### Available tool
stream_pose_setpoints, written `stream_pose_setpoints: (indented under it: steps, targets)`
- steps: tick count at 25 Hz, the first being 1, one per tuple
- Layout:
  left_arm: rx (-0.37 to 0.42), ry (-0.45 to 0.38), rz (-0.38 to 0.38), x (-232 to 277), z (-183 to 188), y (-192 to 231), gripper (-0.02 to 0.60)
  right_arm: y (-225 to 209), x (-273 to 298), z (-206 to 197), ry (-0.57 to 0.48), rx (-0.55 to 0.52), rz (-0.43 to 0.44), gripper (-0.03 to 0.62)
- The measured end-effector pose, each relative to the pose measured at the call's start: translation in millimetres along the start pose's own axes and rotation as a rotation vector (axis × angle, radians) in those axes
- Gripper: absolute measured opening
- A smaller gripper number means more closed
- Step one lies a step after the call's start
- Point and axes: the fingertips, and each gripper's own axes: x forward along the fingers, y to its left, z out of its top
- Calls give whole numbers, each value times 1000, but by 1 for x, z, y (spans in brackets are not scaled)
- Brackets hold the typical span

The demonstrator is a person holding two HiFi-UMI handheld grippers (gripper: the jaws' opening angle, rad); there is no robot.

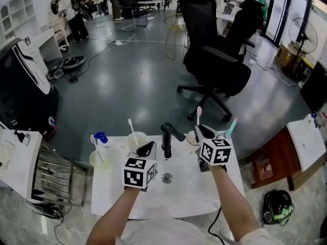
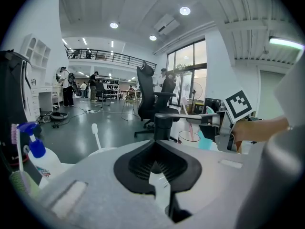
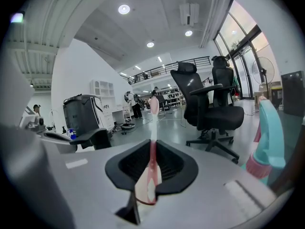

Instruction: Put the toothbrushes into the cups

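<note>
My right gripper [image 3: 152, 150] is pinched on the pink toothbrush [image 3: 153, 128], which stands upright between the jaws with its head pointing up. In the head view the brush's lower end comes down at the clear cup [image 1: 191, 137] just behind the black faucet [image 1: 170, 136]; I cannot tell whether it is inside the rim. A teal toothbrush [image 1: 231, 128] leans just to the right of that gripper, and whatever holds its foot is hidden behind my tool. My left gripper [image 2: 154, 156] has its jaws pressed together at the tips with nothing between them. It hangs over the white sink top [image 1: 194, 200], left of the faucet and just behind the drain [image 1: 167, 177]. Past its tip sits the white cup [image 1: 136, 140] with a white toothbrush [image 1: 131, 127] standing in it. Further left is the yellow-green cup [image 1: 98, 160], with another toothbrush [image 1: 93, 141] sticking up from it, and the blue spray bottle [image 1: 101, 136] stands between the two cups at the back edge. Beyond the sink, on the grey floor, stands a black office chair [image 1: 214, 60].
</note>
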Motion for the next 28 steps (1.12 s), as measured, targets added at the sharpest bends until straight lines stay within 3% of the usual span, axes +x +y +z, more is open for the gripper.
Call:
stream_pose_setpoints:
  steps: [20,24,28]
  targets:
    - [11,6,-5,3,-3,-1,3,-6,4,-39,127,-45,-44,41]
    - [11,10,-8,4,-4,-2,3,-4,4,-42,142,-31,-37,94]
    - [9,11,-11,4,-5,-4,3,-3,3,-41,142,-39,-39,94]
